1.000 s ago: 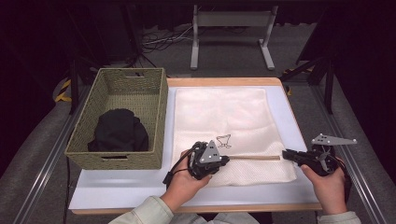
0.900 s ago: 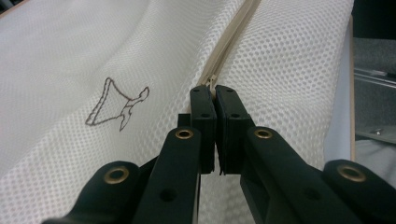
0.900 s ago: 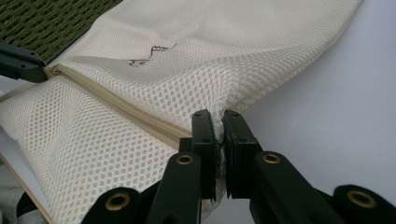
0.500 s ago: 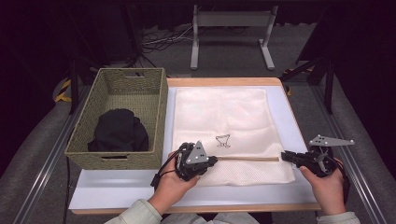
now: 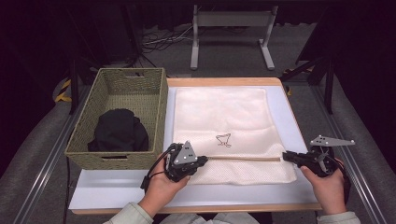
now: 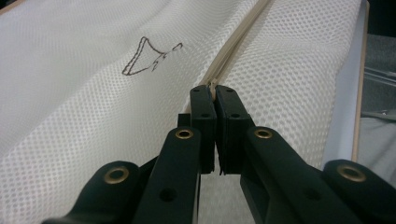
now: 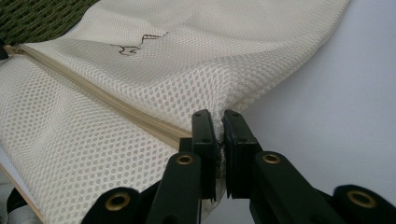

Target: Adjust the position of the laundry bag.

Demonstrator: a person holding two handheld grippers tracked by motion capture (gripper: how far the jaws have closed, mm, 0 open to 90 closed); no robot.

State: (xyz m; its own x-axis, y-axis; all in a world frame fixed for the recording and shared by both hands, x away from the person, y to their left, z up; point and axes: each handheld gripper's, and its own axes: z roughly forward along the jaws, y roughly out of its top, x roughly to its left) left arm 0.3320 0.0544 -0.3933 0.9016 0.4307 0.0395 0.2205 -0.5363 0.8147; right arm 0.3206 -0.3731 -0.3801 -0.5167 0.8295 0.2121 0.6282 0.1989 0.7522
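- Leftward along the zipper [image 5: 243, 159] goes the left gripper [image 5: 201, 162], now nearer the wicker basket [image 5: 116, 88] than a second ago.
- Its jaws are clamped on what looks like the zipper pull; the right gripper [image 5: 286, 156] pinches the mesh laundry bag [image 5: 224, 112] at its right edge.
- Lying flat on the white table [image 5: 116, 191], the bag looks light, limp and stretchy: hold it taut by the seam.
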